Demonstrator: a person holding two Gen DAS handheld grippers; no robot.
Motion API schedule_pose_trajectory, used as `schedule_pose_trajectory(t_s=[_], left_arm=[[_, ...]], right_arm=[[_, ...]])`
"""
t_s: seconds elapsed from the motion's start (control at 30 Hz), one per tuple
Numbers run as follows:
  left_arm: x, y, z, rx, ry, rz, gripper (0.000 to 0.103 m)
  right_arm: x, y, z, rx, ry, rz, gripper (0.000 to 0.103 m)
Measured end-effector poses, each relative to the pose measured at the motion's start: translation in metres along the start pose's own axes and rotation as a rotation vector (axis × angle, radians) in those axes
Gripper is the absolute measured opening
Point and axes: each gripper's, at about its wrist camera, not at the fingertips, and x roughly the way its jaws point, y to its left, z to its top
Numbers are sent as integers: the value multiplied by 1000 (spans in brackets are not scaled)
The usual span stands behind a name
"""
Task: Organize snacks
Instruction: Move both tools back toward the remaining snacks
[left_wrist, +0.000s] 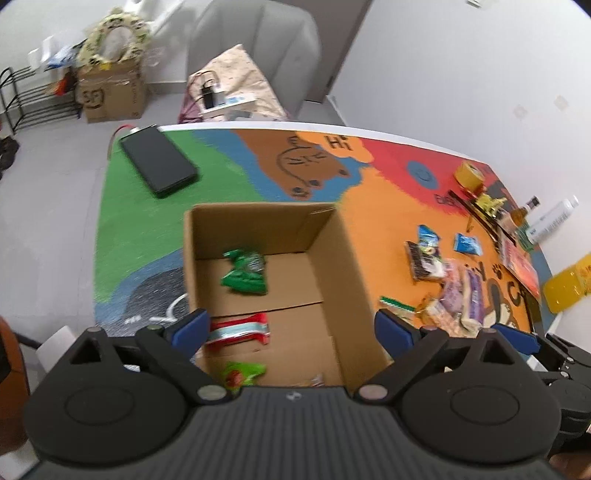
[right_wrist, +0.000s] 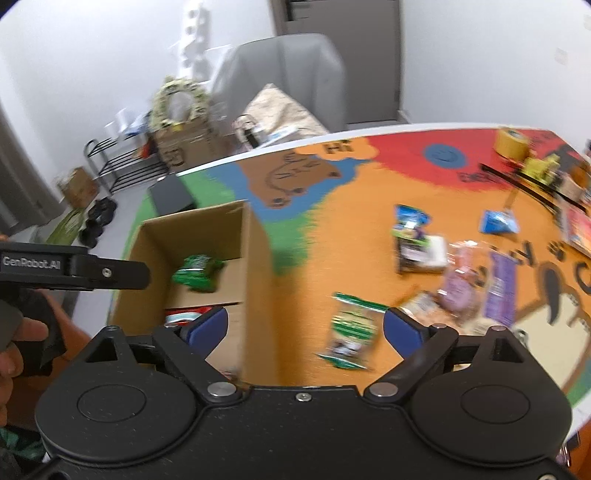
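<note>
An open cardboard box (left_wrist: 343, 266) (right_wrist: 255, 266) stands on the colourful table. Inside lie a green snack bag (left_wrist: 245, 273) (right_wrist: 197, 273), a red and white packet (left_wrist: 240, 328) and another green packet (left_wrist: 242, 373). My left gripper (left_wrist: 291, 325) hangs open over the box with nothing between its blue pads. My right gripper (right_wrist: 304, 326) is open above the box's right wall and the table. A green and white packet (right_wrist: 351, 328) lies just beyond it. More snacks (right_wrist: 461, 284) (left_wrist: 450, 291) are scattered to the right.
A black flat device (left_wrist: 159, 162) lies on the green corner. A tape roll (left_wrist: 471, 175), bottles (left_wrist: 550, 219) and books line the far right edge. A grey chair (left_wrist: 255, 55) stands behind the table. A hand (right_wrist: 22, 343) holds the left gripper's handle.
</note>
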Motion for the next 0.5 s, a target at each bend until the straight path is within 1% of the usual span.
schedule_pose_trajectory(t_s=[0.23, 0.37, 0.5], left_arm=[[12, -40, 3, 57, 6, -67, 95], [19, -61, 3, 85, 2, -64, 95], [28, -82, 5, 110, 4, -77, 95]], right_arm=[[-12, -40, -6, 77, -20, -82, 96], [-16, -57, -9, 86, -26, -134, 96], [-19, -76, -12, 105, -35, -157, 96]])
